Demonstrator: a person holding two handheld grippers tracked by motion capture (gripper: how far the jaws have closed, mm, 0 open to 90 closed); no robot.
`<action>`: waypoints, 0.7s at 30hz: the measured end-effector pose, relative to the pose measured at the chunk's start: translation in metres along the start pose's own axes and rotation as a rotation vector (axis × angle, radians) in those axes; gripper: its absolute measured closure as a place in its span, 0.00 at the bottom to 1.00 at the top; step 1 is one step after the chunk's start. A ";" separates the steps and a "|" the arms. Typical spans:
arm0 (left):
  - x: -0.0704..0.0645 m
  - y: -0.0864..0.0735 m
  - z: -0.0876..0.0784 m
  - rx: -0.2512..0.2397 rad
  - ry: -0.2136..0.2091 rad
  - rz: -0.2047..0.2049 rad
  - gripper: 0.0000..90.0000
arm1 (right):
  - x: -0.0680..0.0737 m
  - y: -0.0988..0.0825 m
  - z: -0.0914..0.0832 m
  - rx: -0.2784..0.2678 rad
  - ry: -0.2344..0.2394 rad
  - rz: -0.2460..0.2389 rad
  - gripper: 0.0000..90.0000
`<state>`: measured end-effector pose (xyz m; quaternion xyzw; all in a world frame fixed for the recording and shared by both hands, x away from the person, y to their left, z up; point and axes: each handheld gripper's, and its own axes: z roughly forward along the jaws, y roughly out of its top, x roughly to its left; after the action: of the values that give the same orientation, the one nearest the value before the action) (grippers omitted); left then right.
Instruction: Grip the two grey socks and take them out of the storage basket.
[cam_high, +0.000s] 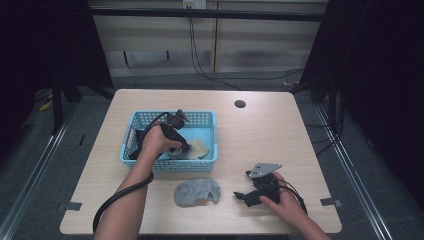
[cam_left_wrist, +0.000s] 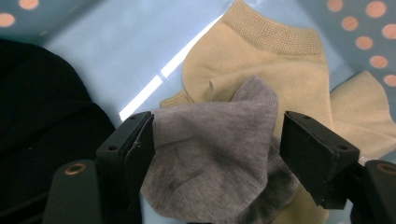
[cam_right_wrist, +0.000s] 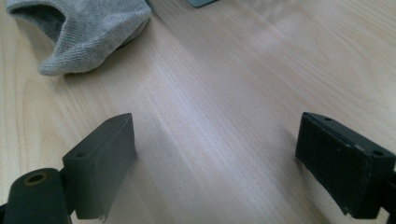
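Note:
A blue plastic basket (cam_high: 170, 164) stands on the left half of the table. My left gripper (cam_high: 184, 149) reaches down into it. Its jaws (cam_left_wrist: 217, 126) stand wide, open, on either side of a bunched grey sock (cam_left_wrist: 210, 149); the left pad touches the fabric and a thin gap shows at the right pad. Under that sock lie beige socks (cam_left_wrist: 271, 60) on the basket floor (cam_left_wrist: 116, 42). A second grey sock (cam_high: 197, 192) lies on the table in front of the basket. My right gripper (cam_high: 242, 196) rests low to the right of it, open and empty (cam_right_wrist: 215, 135), with the sock (cam_right_wrist: 88, 28) ahead.
A black garment (cam_left_wrist: 42, 116) fills the left part of the basket (cam_high: 136, 145). The table (cam_high: 260, 135) has a round cable hole (cam_high: 240, 104) at the back. Bare wood (cam_right_wrist: 224, 84) lies between the right gripper's jaws. Dark curtains flank the table.

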<state>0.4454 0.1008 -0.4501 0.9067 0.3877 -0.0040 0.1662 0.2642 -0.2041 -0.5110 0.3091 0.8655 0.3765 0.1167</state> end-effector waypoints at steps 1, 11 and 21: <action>0.001 0.000 0.001 -0.001 0.004 -0.003 0.30 | 0.000 0.000 0.000 0.000 0.000 0.000 0.13; -0.002 0.001 0.008 0.072 0.002 0.012 0.56 | 0.000 0.000 0.000 0.000 0.000 0.000 0.13; -0.004 0.001 0.003 0.144 0.006 -0.014 0.92 | 0.000 0.000 0.000 0.000 0.000 0.000 0.13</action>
<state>0.4436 0.0960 -0.4515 0.9135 0.3933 -0.0305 0.0994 0.2642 -0.2041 -0.5111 0.3093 0.8654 0.3765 0.1166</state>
